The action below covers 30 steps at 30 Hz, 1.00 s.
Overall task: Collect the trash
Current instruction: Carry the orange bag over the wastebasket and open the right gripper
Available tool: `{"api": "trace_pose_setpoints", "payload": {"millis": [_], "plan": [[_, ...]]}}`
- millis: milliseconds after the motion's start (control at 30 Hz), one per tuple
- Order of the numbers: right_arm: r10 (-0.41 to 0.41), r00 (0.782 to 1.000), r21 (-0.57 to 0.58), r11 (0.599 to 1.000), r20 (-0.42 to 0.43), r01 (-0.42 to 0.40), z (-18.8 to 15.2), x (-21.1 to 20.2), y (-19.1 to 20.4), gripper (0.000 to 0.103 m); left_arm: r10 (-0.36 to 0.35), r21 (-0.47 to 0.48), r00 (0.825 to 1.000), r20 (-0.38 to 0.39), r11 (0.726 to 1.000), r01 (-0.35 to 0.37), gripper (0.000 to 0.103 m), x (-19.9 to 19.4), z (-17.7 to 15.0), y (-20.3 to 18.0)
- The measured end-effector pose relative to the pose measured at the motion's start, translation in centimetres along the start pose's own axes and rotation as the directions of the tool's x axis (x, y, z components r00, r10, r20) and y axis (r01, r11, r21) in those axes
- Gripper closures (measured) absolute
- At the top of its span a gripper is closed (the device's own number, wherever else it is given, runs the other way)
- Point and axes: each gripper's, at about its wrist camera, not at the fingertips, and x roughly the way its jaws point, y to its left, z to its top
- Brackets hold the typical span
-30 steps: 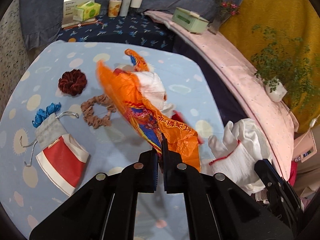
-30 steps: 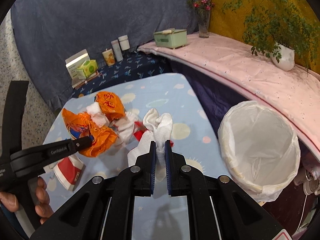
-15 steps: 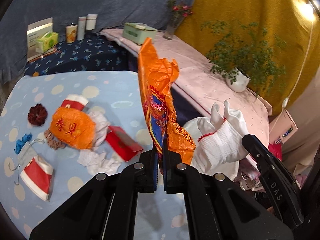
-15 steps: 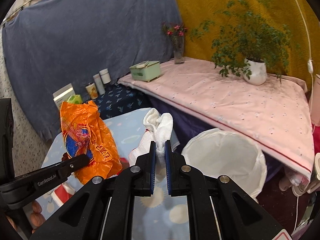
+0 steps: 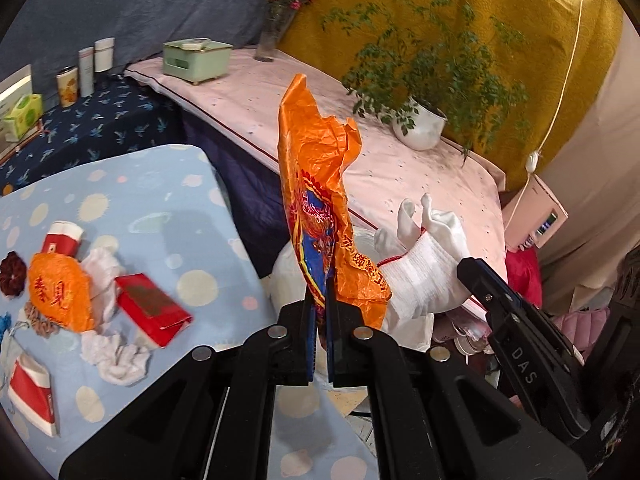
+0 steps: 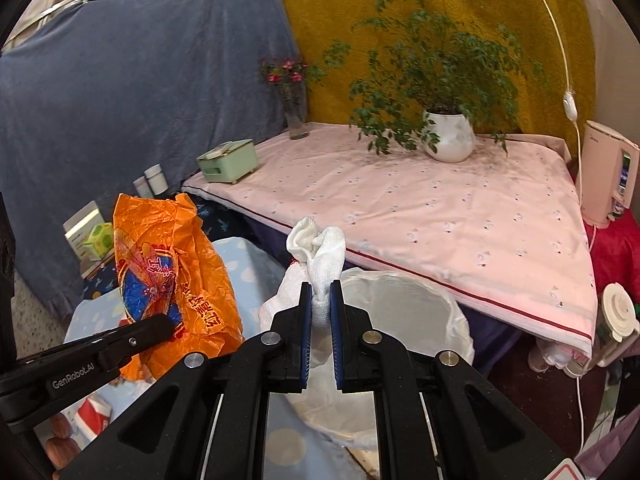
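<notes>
My left gripper is shut on a crumpled orange plastic wrapper, held upright in the air past the blue table's edge; the wrapper also shows in the right wrist view. My right gripper is shut on a white knitted glove, also seen as the glove from the left. Both hang over or beside a bin lined with a white bag. On the blue spotted table lie another orange wrapper, a red packet, white tissues and a red-white cup.
A pink-covered bed stands behind the bin with a potted plant, a green box and a flower vase. Hair scrunchies and a red-white pouch lie at the table's left. A white appliance stands far right.
Both grippers have swung right and upward, off the table towards the bin, carrying the orange wrapper and the glove. The table's litter has slid to the left of both views.
</notes>
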Motion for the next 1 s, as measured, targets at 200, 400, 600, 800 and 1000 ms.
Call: {"api": "trace_pose_setpoints", "payload": {"millis": [200, 400, 600, 800, 1000], "plan": [[-0.030, 0.999, 0.041, 0.999, -0.014, 0.031, 0.3, 1.5, -2.2, 0.094, -0.015, 0.043, 0.999, -0.040, 0.999, 0.017, 0.100, 2.8, 0.4, -1.7], [-0.053, 0.998, 0.067, 0.996, -0.033, 0.055, 0.3, 2.7, -3.7, 0.090, -0.032, 0.065, 0.998, -0.058, 0.997, 0.036, 0.099, 4.8, 0.5, -2.8], [-0.083, 0.995, 0.078, 0.993, -0.049, 0.086, 0.1, 3.3, -4.5, 0.081, -0.001, 0.056, 0.999, -0.039, 0.998, 0.003, 0.053, 5.4, 0.5, -3.1], [-0.101, 0.994, 0.055, 0.993, -0.038, 0.103, 0.1, 2.8, -3.9, 0.067, 0.017, 0.040, 0.999, -0.040, 0.999, -0.015, 0.052, 5.3, 0.4, -2.5], [-0.090, 0.995, 0.042, 0.995, -0.035, 0.091, 0.1, 2.1, -2.9, 0.064, 0.045, 0.021, 0.999, -0.022, 0.999, -0.045, 0.052, 4.1, 0.2, -1.4]]}}
